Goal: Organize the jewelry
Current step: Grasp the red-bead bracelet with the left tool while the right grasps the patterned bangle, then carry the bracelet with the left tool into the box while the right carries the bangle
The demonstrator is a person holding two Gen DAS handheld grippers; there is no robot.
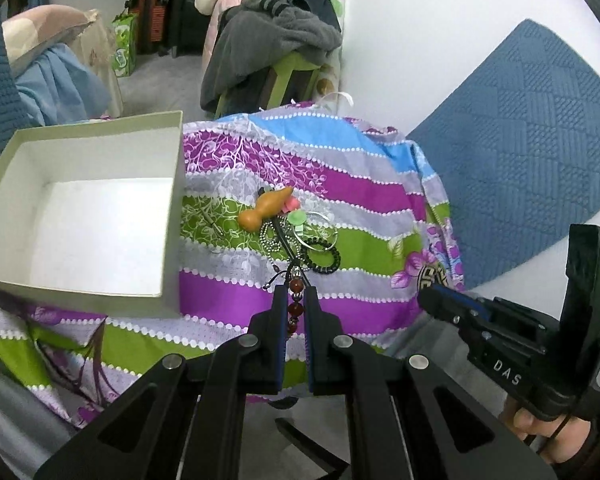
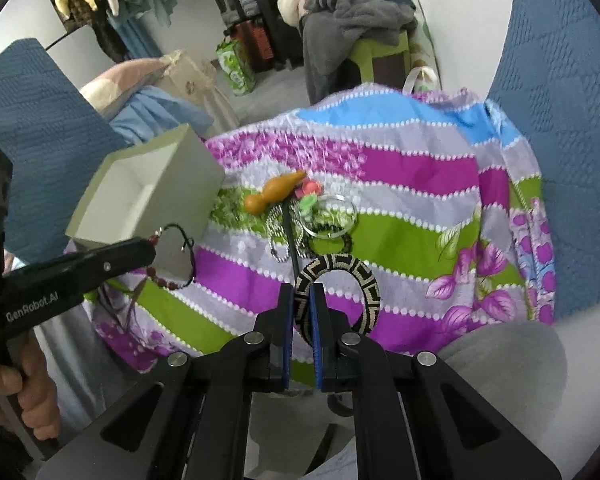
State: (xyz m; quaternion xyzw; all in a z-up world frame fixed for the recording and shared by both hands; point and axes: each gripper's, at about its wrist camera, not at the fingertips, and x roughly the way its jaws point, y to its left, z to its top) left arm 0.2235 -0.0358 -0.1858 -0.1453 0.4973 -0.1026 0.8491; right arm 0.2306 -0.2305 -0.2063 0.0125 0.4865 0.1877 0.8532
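My left gripper (image 1: 294, 294) is shut on a red bead bracelet (image 1: 293, 308) with a black cord and holds it above the striped cloth; it also shows in the right wrist view (image 2: 172, 256), hanging from the left gripper (image 2: 150, 246). My right gripper (image 2: 302, 292) is shut on a black and cream patterned bangle (image 2: 340, 268); the bangle shows in the left wrist view (image 1: 432, 276). An open white box (image 1: 84, 208) stands at the left, empty. A jewelry pile lies mid-cloth: an orange gourd pendant (image 1: 266, 208), a ball chain (image 1: 270, 236), a black bead bracelet (image 1: 328, 260), silver rings (image 1: 320, 232).
The colourful striped cloth (image 1: 380, 192) covers a small surface with its edge at the right and front. A blue textured mat (image 1: 520, 128) lies at the right. A green stool with grey clothes (image 1: 276, 40) stands behind. Pillows and luggage are at the far left.
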